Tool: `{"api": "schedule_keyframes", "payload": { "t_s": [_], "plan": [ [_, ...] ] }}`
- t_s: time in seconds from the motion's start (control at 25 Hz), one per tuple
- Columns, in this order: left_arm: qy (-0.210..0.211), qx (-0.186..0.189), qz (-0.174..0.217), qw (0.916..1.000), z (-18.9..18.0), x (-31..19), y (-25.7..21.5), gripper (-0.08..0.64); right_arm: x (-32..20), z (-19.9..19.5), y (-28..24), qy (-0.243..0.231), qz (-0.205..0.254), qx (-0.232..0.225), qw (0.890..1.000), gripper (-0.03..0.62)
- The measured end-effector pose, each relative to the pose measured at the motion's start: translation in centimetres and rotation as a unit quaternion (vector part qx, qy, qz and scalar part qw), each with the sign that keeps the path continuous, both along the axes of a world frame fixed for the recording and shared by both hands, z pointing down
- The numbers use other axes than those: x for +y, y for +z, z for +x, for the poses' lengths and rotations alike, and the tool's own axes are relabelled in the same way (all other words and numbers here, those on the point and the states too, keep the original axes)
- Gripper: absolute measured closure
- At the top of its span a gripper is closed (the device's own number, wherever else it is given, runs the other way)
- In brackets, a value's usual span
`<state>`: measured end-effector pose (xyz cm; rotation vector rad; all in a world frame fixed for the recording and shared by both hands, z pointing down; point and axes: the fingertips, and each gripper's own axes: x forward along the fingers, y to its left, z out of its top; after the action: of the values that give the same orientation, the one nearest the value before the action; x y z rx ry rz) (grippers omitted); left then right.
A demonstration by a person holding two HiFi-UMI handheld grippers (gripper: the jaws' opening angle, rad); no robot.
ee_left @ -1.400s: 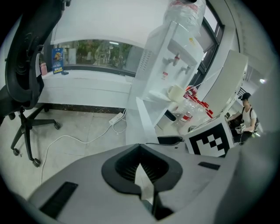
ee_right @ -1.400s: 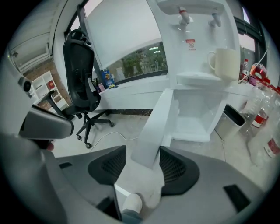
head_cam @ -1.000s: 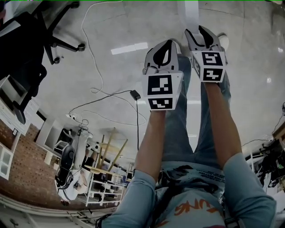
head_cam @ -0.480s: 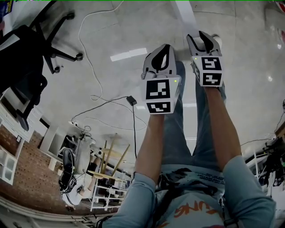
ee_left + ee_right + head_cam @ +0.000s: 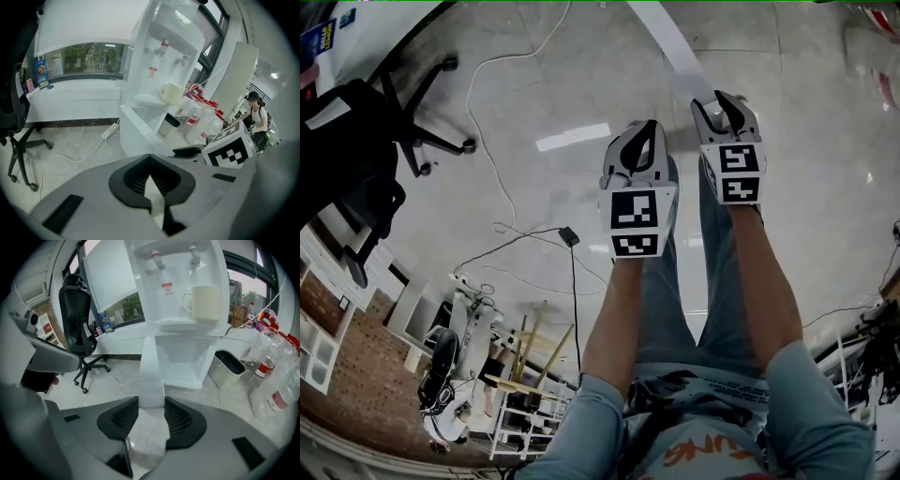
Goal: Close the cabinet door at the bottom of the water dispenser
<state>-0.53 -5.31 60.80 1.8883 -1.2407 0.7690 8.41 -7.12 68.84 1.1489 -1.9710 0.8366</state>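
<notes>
The white water dispenser [image 5: 183, 296] stands ahead with its bottom cabinet [image 5: 187, 362] open. The cabinet door [image 5: 151, 371] swings out toward me, seen edge-on. In the head view it is a white strip [image 5: 670, 47] on the floor ahead. My right gripper [image 5: 727, 105] is open, and the door's edge lines up with the gap between its black pads [image 5: 180, 418]; I cannot tell whether they touch it. My left gripper [image 5: 639, 141] is beside it on the left, shut and empty, with the door [image 5: 140, 131] just beyond its tips.
A cream mug [image 5: 204, 303] sits on the dispenser's tray. A grey bin [image 5: 229, 364] and plastic bottles [image 5: 276, 376] lie right of the dispenser. A black office chair [image 5: 356, 141] stands left, with a white cable [image 5: 487, 122] and power strip [image 5: 110, 131] on the floor.
Both grippers have moved forward over the floor toward the dispenser. The white door strip has come further into the head view.
</notes>
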Motion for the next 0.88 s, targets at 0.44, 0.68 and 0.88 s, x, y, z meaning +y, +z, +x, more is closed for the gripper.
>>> {"api": "schedule_keyframes", "payload": {
  "t_s": [0.44, 0.68, 0.88],
  "plan": [
    [0.024, -0.020, 0.000, 0.9995, 3.8, -1.9, 1.1, 0.549, -2.3, 3.8, -0.1, -0.008, 0.010, -0.007, 1.000, 0.403],
    [0.021, -0.018, -0.003, 0.9996, 5.6, -3.0, 1.5, 0.549, -3.7, 5.7, -0.2, -0.014, 0.016, -0.011, 1.000, 0.400],
    [0.015, -0.016, 0.000, 0.9998, 7.1, -4.1, 1.8, 0.549, -5.5, 7.7, -0.1, -0.019, 0.028, -0.015, 0.999, 0.397]
  ]
}}
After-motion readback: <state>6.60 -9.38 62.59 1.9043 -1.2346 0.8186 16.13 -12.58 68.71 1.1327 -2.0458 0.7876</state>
